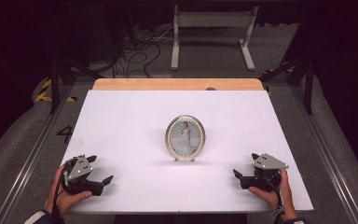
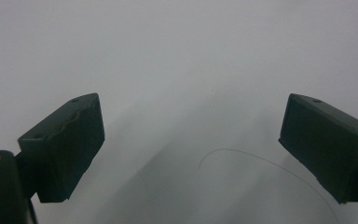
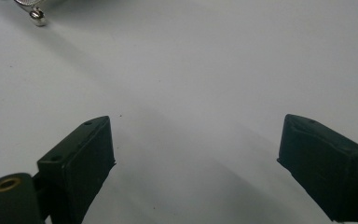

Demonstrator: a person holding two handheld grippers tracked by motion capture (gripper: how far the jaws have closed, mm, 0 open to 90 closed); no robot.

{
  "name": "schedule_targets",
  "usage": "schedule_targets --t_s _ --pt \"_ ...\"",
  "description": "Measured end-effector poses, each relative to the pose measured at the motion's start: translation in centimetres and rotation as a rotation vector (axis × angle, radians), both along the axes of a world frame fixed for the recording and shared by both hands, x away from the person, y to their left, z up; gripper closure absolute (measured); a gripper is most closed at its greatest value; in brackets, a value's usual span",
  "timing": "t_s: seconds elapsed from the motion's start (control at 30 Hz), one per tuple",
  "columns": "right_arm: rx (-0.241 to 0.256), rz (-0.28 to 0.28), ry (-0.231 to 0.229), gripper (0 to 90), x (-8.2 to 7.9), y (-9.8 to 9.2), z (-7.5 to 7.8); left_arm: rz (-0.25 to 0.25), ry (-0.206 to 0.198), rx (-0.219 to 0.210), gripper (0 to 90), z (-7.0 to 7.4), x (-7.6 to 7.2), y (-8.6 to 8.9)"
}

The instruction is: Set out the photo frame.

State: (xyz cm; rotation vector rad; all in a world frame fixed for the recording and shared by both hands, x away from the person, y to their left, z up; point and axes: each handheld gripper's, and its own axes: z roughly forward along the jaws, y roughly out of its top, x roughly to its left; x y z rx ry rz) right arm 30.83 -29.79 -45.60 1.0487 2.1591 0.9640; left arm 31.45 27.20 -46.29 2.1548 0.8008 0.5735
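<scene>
While both tools, the left tool [image 1: 101, 171] and the right tool [image 1: 243, 168], rest spread apart near the tabletop's [image 1: 121, 121] near corners, the oval silver photo frame [image 1: 185, 138] stands upright at its centre, showing a white-dressed figure.

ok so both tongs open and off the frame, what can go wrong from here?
1. The oval photo frame stands upright on small feet; a nudge from either side could tip it.
2. Its rim is curved, so the left tongs or right tongs may slip.
3. Squeezing the front could mark the glass.
</scene>
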Motion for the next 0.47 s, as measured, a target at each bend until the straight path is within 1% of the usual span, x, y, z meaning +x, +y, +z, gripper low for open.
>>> schedule_targets --t_s 0.03,0.07,0.1,0.2,0.27,0.33,0.37,0.47 --pt "0.000 -0.002 0.001 10.2 0.03 -0.02 -0.02 0.006 -0.002 -0.013 7.0 0.02 0.03 0.06" --pt "0.001 -0.004 0.001 10.2 0.04 -0.04 -0.03 0.013 -0.003 -0.013 7.0 0.11 0.04 0.20" --pt "0.001 -0.006 0.001 10.2 0.06 -0.07 -0.05 0.015 -0.001 -0.022 7.0 0.06 0.05 0.24" --pt "0.003 -0.010 0.004 10.2 0.13 -0.10 -0.13 0.015 0.004 -0.011 7.0 0.02 0.10 0.30" --pt "0.002 -0.008 0.004 10.2 0.16 -0.11 -0.18 0.016 -0.004 -0.012 7.0 0.05 0.10 0.19" --pt "0.002 -0.013 0.001 10.2 0.12 -0.13 -0.16 0.014 -0.008 -0.021 6.9 0.14 0.07 0.16" --pt "0.003 -0.017 0.003 10.2 0.10 -0.16 -0.16 0.015 -0.011 -0.019 6.8 0.17 0.11 0.19" --pt "0.008 -0.020 0.003 10.2 0.10 -0.22 -0.17 0.017 -0.006 -0.025 6.4 0.12 0.17 0.19"
